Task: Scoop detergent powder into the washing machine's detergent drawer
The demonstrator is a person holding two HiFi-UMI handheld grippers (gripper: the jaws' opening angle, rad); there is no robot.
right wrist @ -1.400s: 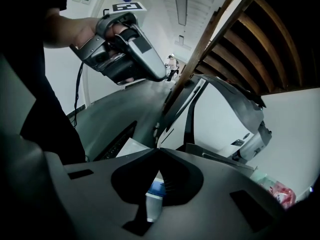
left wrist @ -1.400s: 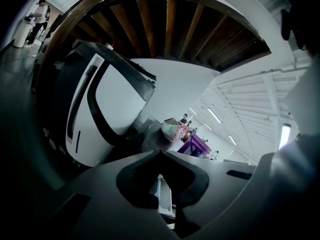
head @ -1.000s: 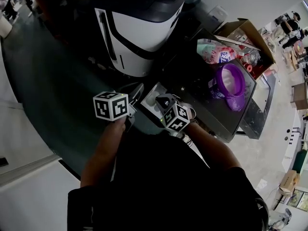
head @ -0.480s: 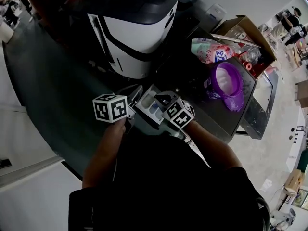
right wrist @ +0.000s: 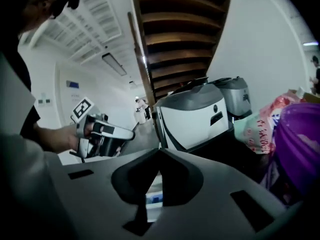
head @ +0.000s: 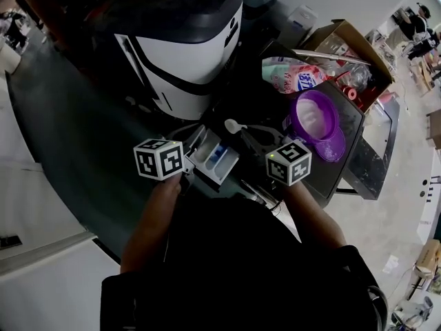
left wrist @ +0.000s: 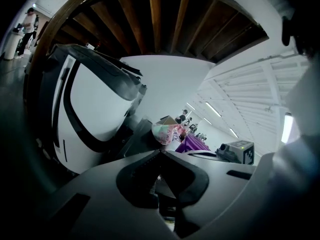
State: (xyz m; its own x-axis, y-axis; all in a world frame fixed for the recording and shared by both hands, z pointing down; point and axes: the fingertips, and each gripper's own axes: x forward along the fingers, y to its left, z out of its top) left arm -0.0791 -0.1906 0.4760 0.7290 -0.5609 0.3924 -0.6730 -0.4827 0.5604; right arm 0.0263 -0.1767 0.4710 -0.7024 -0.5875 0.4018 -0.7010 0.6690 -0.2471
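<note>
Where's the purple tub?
In the head view, right side: the purple tub sits beside the pink bag, right of the open drawer.

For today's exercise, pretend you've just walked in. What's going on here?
A person with a gripper in each hand is dosing a washing machine. Its detergent drawer is pulled out. The right gripper has its tongs closed on a white scoop, held between the drawer and the open purple tub of powder. The left gripper, tongs closed, sits at the drawer's front; whether it grips the drawer is unclear.
</note>
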